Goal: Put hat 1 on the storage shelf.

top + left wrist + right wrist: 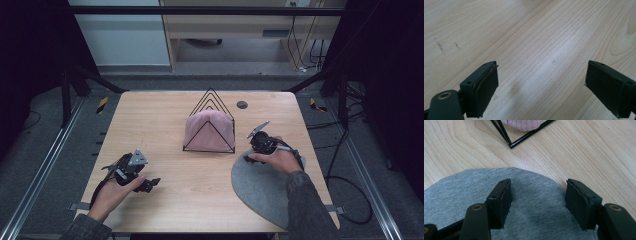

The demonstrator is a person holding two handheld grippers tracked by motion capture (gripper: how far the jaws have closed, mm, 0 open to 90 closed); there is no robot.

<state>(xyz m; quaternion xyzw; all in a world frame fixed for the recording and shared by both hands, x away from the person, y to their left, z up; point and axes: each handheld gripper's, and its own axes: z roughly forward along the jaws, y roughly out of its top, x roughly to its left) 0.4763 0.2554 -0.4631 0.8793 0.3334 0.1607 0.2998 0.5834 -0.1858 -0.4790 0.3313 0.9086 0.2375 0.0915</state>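
Note:
A black wire rack of triangular frames stands at the middle of the wooden table, with a pink cloth tucked inside it. A grey rounded cloth lies flat at the front right, partly under the person's right forearm. My right gripper hovers at that cloth's far edge, jaws open. In the right gripper view the right gripper straddles the grey cloth, its pads not pressing on it, and the rack's corner and the pink cloth lie just ahead. My left gripper is open over bare wood at the front left.
A small dark round disc sits on the table behind the rack to the right. Cables trail on the floor right of the table. Metal rails run along both sides.

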